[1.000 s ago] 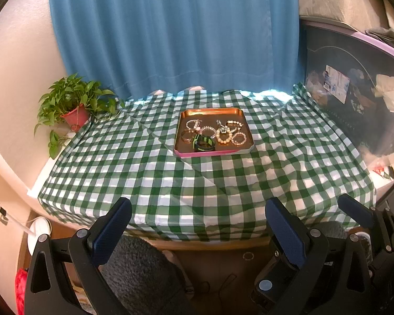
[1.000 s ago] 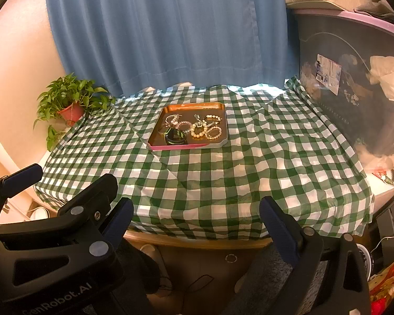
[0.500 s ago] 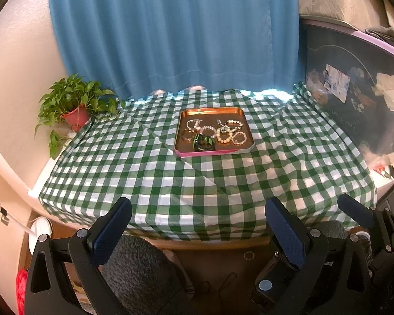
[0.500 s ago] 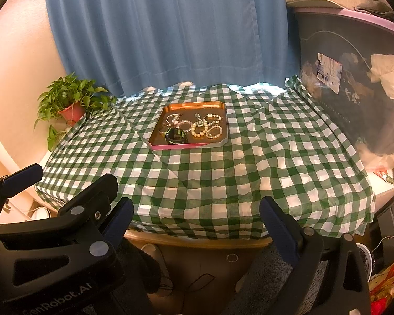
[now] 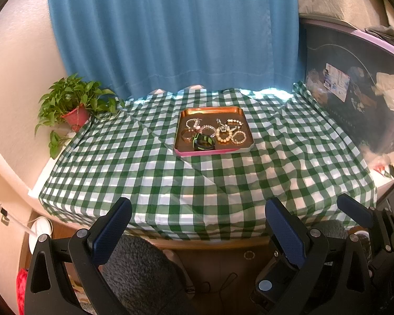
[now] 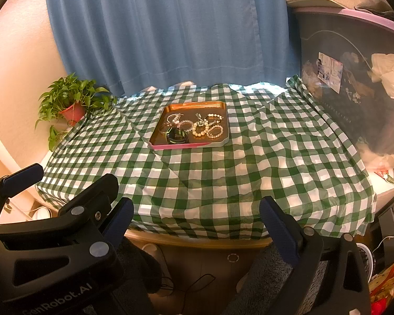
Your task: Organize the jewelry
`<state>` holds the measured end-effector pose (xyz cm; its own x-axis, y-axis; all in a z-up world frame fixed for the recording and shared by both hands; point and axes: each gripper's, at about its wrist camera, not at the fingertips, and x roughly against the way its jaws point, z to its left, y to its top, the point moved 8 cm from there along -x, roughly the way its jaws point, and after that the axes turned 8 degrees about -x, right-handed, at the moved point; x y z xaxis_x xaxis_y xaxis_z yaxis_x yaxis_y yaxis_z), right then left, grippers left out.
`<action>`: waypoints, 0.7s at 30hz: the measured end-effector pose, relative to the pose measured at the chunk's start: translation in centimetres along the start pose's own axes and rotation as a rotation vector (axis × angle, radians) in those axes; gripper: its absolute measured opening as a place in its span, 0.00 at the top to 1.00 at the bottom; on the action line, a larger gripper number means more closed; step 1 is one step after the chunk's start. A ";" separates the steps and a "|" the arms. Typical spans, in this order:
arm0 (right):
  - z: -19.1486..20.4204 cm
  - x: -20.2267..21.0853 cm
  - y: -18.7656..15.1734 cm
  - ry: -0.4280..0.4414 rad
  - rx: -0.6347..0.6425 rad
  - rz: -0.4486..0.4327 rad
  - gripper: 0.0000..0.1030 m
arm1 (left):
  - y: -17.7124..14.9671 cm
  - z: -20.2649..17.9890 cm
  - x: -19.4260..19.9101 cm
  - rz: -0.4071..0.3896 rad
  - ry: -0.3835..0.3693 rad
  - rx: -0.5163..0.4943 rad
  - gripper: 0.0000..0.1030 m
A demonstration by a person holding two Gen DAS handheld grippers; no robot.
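Blue curtain (image 5: 170, 31) hangs behind the checked counter (image 5: 197, 173). At 12 o'clock from both tongs, well apart, a tray (image 5: 213, 130) holds bracelets (image 5: 224, 134). Left tongs (image 5: 197, 225) and right tongs (image 6: 194, 220) gape, empty.

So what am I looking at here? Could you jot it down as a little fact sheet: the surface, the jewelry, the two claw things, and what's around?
surface: green-and-white checked tablecloth
container: shallow copper-coloured metal tray with pink rim, near the table's far middle
contents: beaded bracelets and rings, all inside the tray
left gripper: open, empty, held off the table's near edge
right gripper: open, empty, held off the near edge
backdrop: blue curtain
far left: leafy green plant in a red pot
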<state>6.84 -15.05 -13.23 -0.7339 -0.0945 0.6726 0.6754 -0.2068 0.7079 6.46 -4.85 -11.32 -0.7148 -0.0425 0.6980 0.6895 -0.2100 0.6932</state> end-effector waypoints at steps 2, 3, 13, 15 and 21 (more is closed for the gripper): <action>0.0 0.0 0.0 -0.001 0.000 0.000 0.06 | 0.0 0.0 0.0 0.002 0.001 0.002 0.02; 0.0 0.0 0.0 0.000 0.000 0.002 0.06 | -0.1 -0.1 0.0 0.004 0.001 0.001 0.02; -0.2 -0.1 -0.1 0.001 0.002 0.004 0.06 | -0.1 0.0 0.1 0.004 0.001 -0.002 0.02; -0.2 0.2 -0.3 0.001 0.002 0.005 0.06 | 0.0 0.0 0.1 0.002 0.000 0.001 0.02; -0.3 0.1 -0.2 0.002 0.005 0.005 0.06 | 0.0 0.1 0.0 0.000 0.004 -0.002 0.02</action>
<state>6.65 -15.27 -13.36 -0.7308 -0.0976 0.6756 0.6792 -0.2017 0.7057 6.43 -4.78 -11.29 -0.7154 -0.0460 0.6972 0.6890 -0.2122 0.6930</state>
